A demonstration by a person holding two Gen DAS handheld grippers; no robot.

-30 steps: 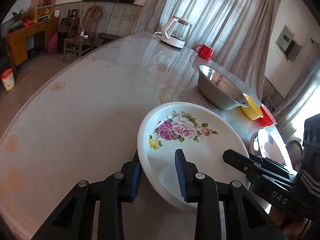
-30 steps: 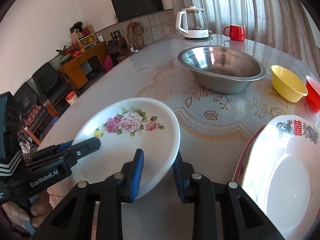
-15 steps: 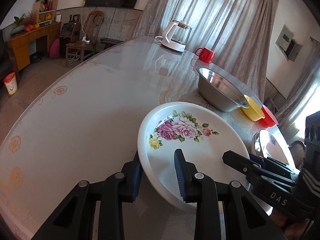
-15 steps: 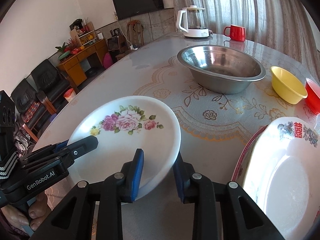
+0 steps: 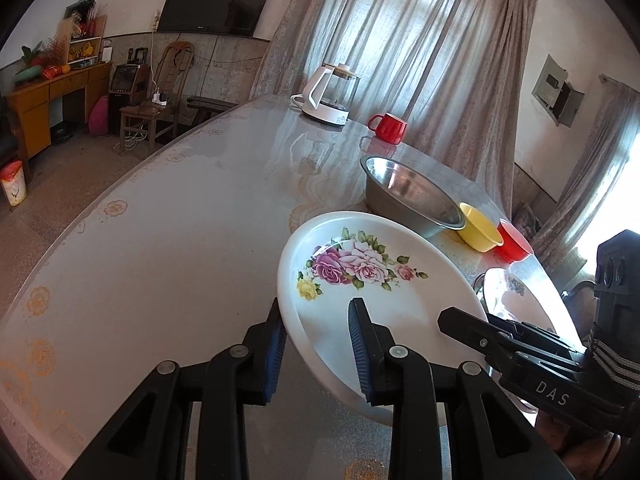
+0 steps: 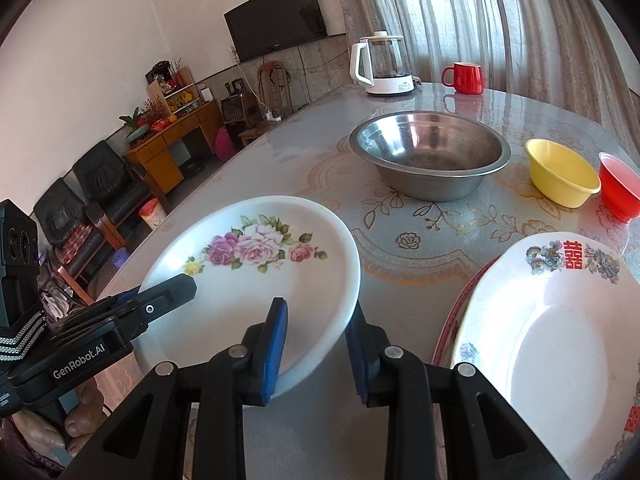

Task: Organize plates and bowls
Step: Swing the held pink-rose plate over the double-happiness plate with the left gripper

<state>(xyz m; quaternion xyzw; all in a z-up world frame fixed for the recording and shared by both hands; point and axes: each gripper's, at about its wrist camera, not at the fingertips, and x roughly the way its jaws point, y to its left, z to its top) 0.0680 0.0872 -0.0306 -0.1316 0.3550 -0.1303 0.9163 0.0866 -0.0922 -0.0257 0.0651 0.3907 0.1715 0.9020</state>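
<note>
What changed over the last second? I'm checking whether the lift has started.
The floral plate has risen slightly and tilted in both views; more of the room shows beyond the table. Both grippers, left and right, stay clamped on opposite rims. The steel bowl, yellow bowl, red bowl and patterned plate have not moved.

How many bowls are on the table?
3: steel bowl mid-table, yellow bowl to its right, red bowl at the frame's right edge. More could be out of frame.

Black two-finger grippers, blue ribbed pads, silver screws, white "DAS" and "GenRobot.AI" lettering
</note>
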